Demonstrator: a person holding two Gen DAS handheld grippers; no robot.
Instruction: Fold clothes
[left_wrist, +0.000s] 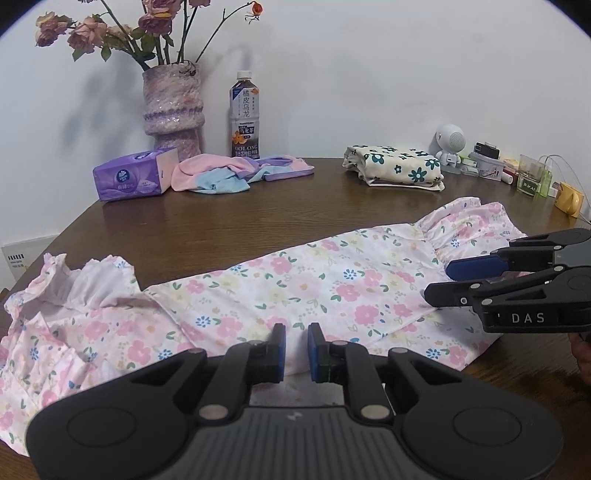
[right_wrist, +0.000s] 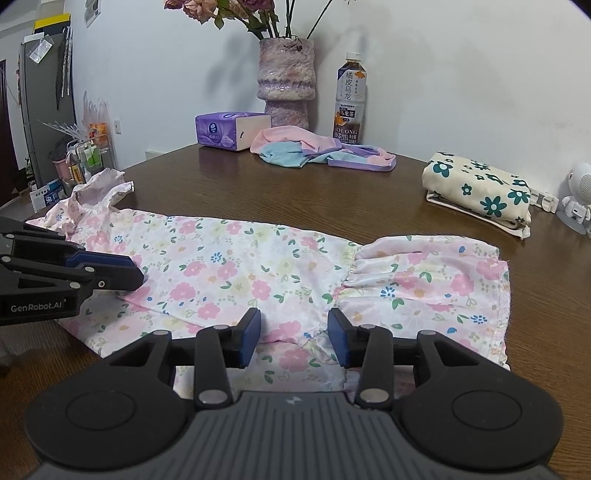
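Observation:
A pink floral garment (left_wrist: 295, 280) lies flat and long across the brown table (left_wrist: 258, 218), with ruffled ends at both sides. My left gripper (left_wrist: 296, 332) hovers over its near edge, jaws a narrow gap apart with only cloth showing below. From the right wrist view the same garment (right_wrist: 229, 266) stretches left to right, and my right gripper (right_wrist: 294, 317) stands wide open above its near edge by the gathered ruffle seam. The right gripper (left_wrist: 437, 280) reaches in over the garment's right end. The left gripper (right_wrist: 139, 272) rests low on the left part of the cloth.
At the back stand a purple tissue box (left_wrist: 133, 177), a vase of flowers (left_wrist: 173, 107) and a tea bottle (left_wrist: 244, 114). A crumpled pastel garment (left_wrist: 236, 171) and a folded cream cloth with green flowers (left_wrist: 397, 166) lie there too. A white speaker figure (left_wrist: 448, 144) and small clutter (left_wrist: 532, 177) fill the far right.

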